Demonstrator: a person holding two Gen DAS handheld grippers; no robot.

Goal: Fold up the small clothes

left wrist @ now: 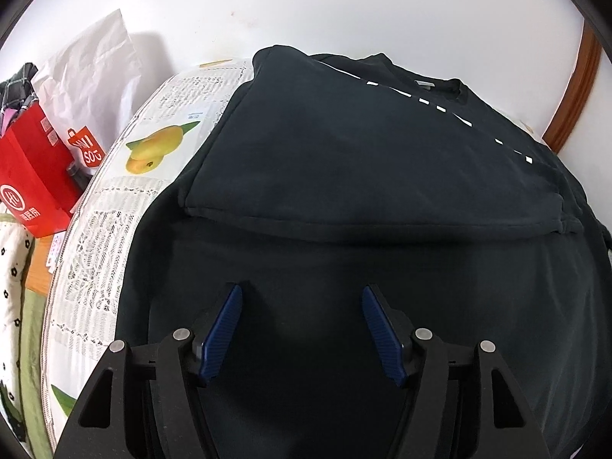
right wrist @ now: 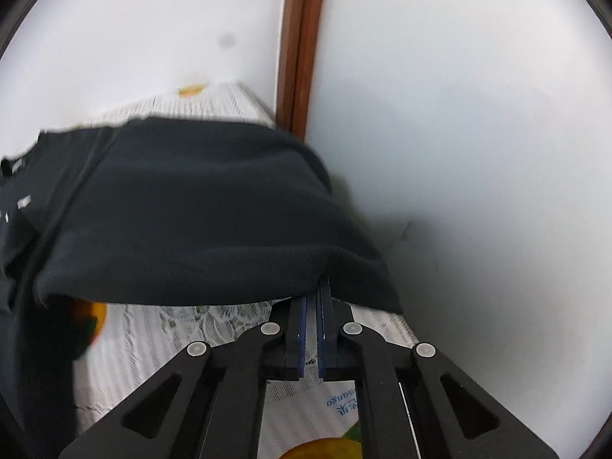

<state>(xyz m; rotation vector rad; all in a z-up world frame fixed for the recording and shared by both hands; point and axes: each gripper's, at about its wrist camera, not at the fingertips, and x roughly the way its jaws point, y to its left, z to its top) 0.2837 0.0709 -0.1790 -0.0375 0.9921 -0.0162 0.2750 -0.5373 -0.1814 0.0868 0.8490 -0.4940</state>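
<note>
One garment [right wrist: 183, 210] edge in right gripper [right wrist: 313, 287]

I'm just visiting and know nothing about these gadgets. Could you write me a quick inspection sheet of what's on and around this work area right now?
Surface: table under a white lace-patterned cloth printed with mangoes.
Job's things: dark garment with a white dashed stripe, spread on the cloth, one part already folded over; its right edge is lifted off the cloth.
Clutter: red paper bag, white shopping bag and other fabric beside the table on the left.
Grippers: left gripper open, above the garment, holding nothing; right gripper shut on the garment's edge.
Cables: nothing seen.
Surroundings: white wall behind, brown wooden trim at the right.
</note>
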